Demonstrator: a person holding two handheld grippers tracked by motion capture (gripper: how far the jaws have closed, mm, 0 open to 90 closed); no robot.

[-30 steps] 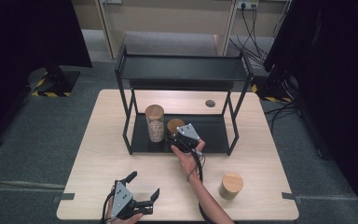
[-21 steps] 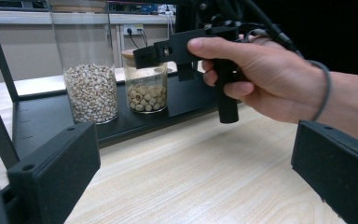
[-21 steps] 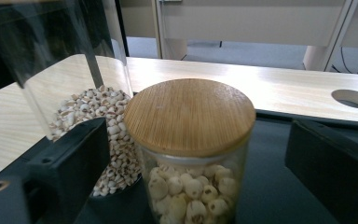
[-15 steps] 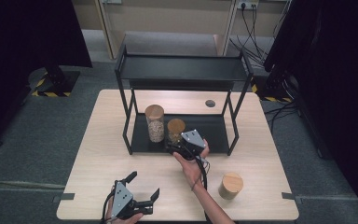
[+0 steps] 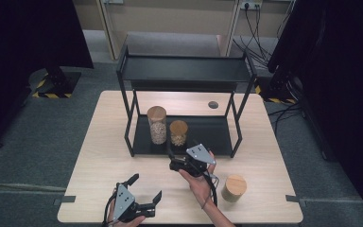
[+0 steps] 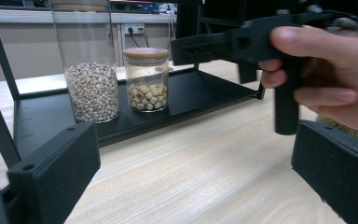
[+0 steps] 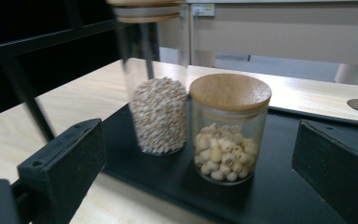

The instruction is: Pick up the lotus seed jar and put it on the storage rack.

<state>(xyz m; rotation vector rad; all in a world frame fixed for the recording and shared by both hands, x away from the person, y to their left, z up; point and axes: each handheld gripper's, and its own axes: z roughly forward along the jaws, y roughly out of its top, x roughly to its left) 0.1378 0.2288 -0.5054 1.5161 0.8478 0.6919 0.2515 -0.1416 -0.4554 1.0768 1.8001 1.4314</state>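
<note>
Glass with a bamboo lid, the short jar [image 5: 178, 133] of pale round seeds stands upright on the black lower shelf [image 5: 208, 137] of the rack, just beside a taller jar [image 5: 157, 125] of small grains. Just in front of it, off the shelf edge, the right gripper [image 5: 174, 161] hangs with jaws wide apart, holding nothing. The left gripper [image 5: 146, 189], likewise spread and empty, sits near the table's [image 5: 99, 142] front edge, well apart from a third jar [image 5: 233, 188].

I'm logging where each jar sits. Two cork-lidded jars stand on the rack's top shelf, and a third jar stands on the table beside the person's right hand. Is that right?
Not quite. The tall jar and the short jar stand on the rack's bottom shelf, not the top one, as the high view shows. The third jar does stand on the table beside the right hand.
</note>
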